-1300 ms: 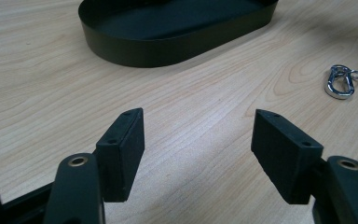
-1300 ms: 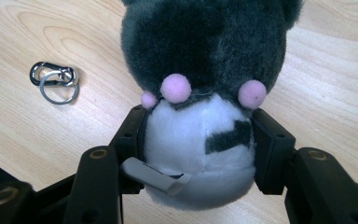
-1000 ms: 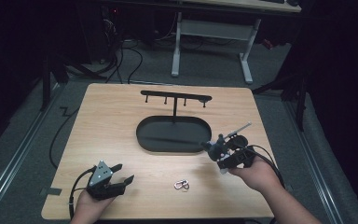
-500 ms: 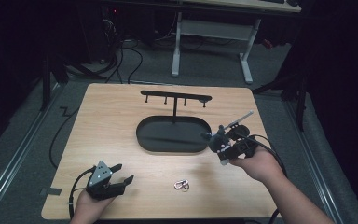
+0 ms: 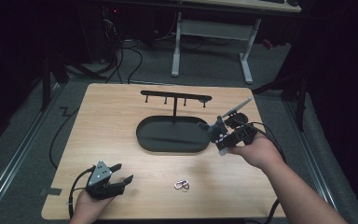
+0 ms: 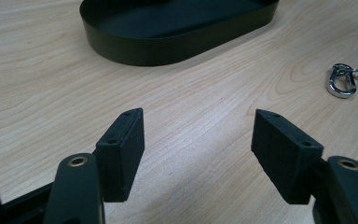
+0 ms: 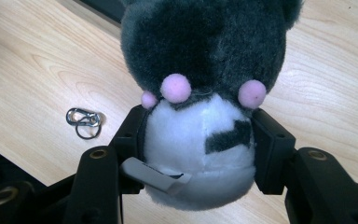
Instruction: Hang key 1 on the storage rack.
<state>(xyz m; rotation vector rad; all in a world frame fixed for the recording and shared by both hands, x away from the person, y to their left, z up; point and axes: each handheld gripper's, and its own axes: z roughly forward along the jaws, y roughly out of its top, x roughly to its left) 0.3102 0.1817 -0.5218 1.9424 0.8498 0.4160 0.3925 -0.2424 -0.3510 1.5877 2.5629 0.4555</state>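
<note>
A small plush toy of dark grey fur with a white belly and pink pom-pom dots sits pinched at its white lower half between the two black jaws of the right gripper, a grey fabric tag sticking out by one jaw. In the high view that right gripper hangs at the 3 o'clock end of a shallow black oval metal tray, the toy just over its rim. A black T-shaped rack with short pegs rises from the tray's far side. The pale, smooth-grained wooden table stands on grey carpet, with cables and a white desk frame beyond. The left gripper, at 7 o'clock from the tray, rests low with its jaws spread apart and bare. A shiny silver metal clasp with a ring lies on the wood at 6 o'clock, well apart from both.
</note>
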